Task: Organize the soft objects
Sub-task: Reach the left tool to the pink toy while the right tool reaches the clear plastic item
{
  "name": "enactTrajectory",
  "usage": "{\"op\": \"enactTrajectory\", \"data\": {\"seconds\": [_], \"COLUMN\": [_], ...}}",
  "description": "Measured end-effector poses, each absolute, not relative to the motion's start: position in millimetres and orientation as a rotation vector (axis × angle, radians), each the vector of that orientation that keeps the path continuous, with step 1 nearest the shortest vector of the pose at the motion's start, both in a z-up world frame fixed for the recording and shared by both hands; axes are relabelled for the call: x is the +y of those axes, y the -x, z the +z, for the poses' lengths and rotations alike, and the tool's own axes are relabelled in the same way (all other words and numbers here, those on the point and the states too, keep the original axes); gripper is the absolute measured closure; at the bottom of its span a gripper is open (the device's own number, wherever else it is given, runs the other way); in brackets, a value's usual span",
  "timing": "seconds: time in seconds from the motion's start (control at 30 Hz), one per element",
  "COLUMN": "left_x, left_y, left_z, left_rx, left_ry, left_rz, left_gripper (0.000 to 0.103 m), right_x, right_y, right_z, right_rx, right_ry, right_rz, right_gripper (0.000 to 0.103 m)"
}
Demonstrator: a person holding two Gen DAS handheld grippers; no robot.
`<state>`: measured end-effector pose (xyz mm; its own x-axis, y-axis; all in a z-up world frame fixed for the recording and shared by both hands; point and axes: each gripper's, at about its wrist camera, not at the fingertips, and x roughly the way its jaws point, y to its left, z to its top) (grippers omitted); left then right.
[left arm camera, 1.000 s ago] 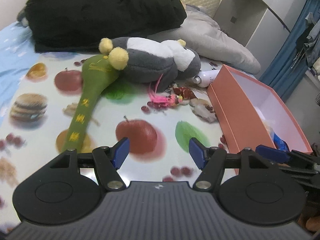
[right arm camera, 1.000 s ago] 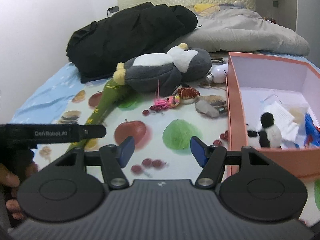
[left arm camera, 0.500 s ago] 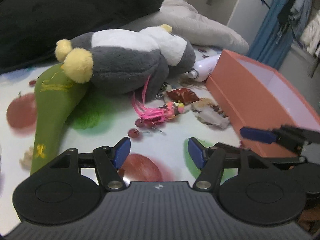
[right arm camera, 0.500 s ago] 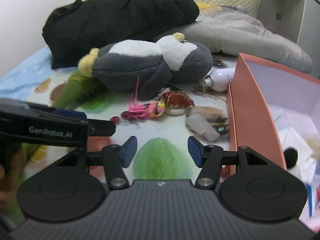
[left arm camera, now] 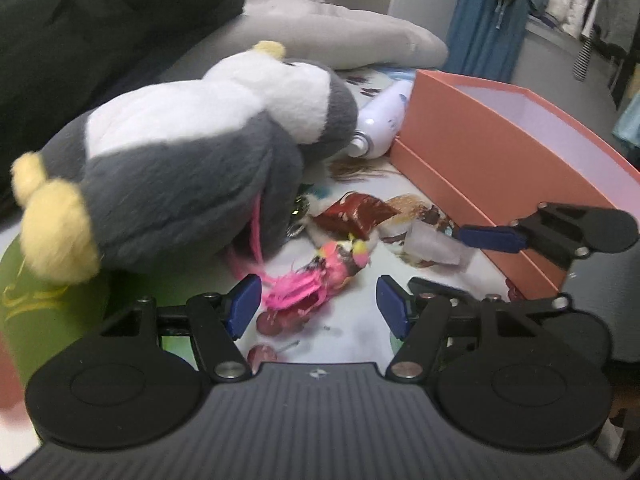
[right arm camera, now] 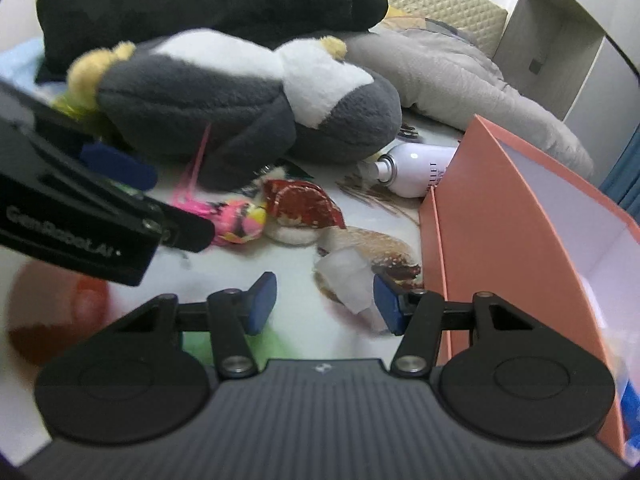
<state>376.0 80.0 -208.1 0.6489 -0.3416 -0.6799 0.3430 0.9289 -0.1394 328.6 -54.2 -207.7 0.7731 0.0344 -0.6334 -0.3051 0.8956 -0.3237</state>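
Observation:
A grey and white plush penguin (left arm camera: 192, 160) with yellow feet lies on the fruit-print cover; it also shows in the right wrist view (right arm camera: 248, 104). A small pink feathered toy (left arm camera: 320, 276) lies just ahead of my open, empty left gripper (left arm camera: 316, 306); it shows in the right wrist view too (right arm camera: 236, 220). A red and white soft piece (right arm camera: 300, 204) lies beside it. My right gripper (right arm camera: 324, 304) is open and empty, with a small white soft block (right arm camera: 348, 280) between its fingertips. The orange box (right arm camera: 500, 216) stands to the right.
A white spray bottle (right arm camera: 416, 168) lies against the box's far corner. A green plush paddle (left arm camera: 44, 308) lies under the penguin's feet. A black coat (right arm camera: 192, 0) and a grey pillow (right arm camera: 460, 72) lie behind. Blue curtains (left arm camera: 480, 32) hang beyond the bed.
Both grippers have moved forward and lower toward the small toys in front of the penguin. The left one closed in on the pink toy, the right on the white block. Both stayed open.

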Motion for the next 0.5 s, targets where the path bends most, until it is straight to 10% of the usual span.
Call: {"op": "enactTrajectory", "data": {"seconds": [0.5], "left_x": [69], "left_y": [-401], "left_z": [-232], "left_rx": [0.800], "left_ry": [0.017], "left_rz": [-0.409], "left_gripper": [0.064], "right_x": [-59], "right_y": [-345], "right_z": [-219], "right_rx": [0.671], "right_ry": [0.449], "right_rz": [0.139], "right_gripper": [0.076]}}
